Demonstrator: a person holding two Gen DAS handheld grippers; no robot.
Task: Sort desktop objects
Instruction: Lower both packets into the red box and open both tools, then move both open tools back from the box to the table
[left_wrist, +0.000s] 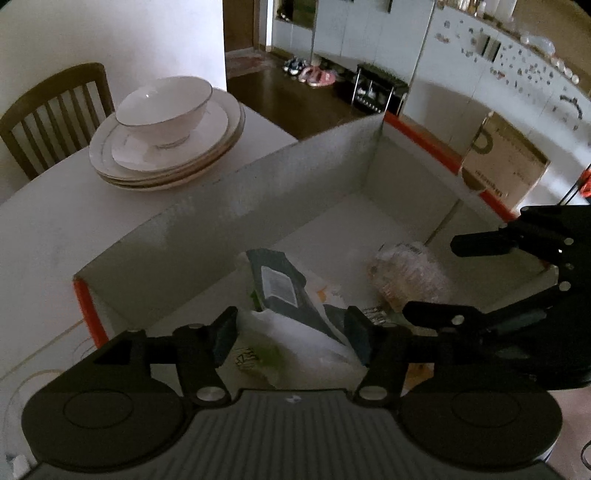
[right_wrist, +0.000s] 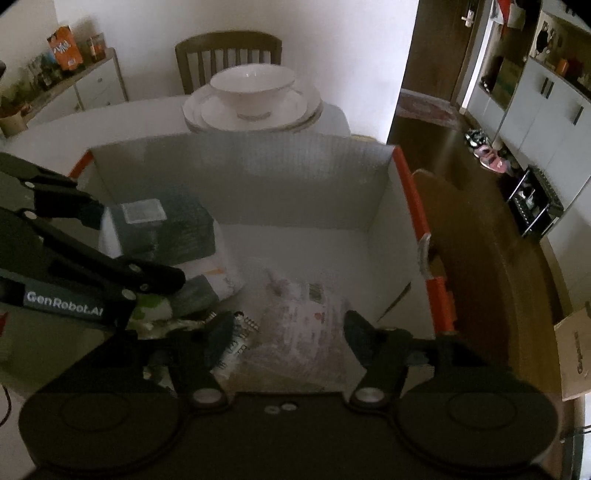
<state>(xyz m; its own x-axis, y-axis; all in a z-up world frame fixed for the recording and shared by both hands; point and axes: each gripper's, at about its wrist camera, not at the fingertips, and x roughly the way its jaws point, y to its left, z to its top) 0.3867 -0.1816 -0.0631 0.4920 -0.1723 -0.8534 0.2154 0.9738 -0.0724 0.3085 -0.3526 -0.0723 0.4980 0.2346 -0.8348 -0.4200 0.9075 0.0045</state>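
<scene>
The left gripper (left_wrist: 291, 334) stood with its jaws parted about halfway, and its fingertips (left_wrist: 225, 332) sat either side of a white plastic bag (left_wrist: 295, 347) without visibly pressing it, so nothing looked held there, just straddled. That read as a release over the pile, the bag lying loose inside the cardboard box (left_wrist: 258, 206) where the sorted things were being gathered. Against the bag leaned a dark green packet (left_wrist: 280, 288) with a pale label, tilted up toward the box's near-left wall, and further to the right, still inside the box, lay a crinkled clear packet (left_wrist: 410, 273). Over on the other side, the right gripper (right_wrist: 288, 334) was open a little wider, its fingertips (right_wrist: 356, 328) flanking that same clear packet (right_wrist: 306, 321) low in the box (right_wrist: 384, 192); the wrapper sat between them, but whether the pads touched it I could not tell (the light down there was poor). A small spiral-edged item (right_wrist: 240, 332) lay just beside its left finger, too dim to name. Both grippers pointed steeply down into the box, which fits dropping goods in rather than lifting them out, to my eye. Beyond the box's far wall, on the white table (right_wrist: 110, 118), a bowl (right_wrist: 253, 90) rested on stacked plates (right_wrist: 251, 114), well apart from the box and untouched, likely kept out as crockery. A wooden chair (right_wrist: 229, 51) stood behind that, farthest from the box.
</scene>
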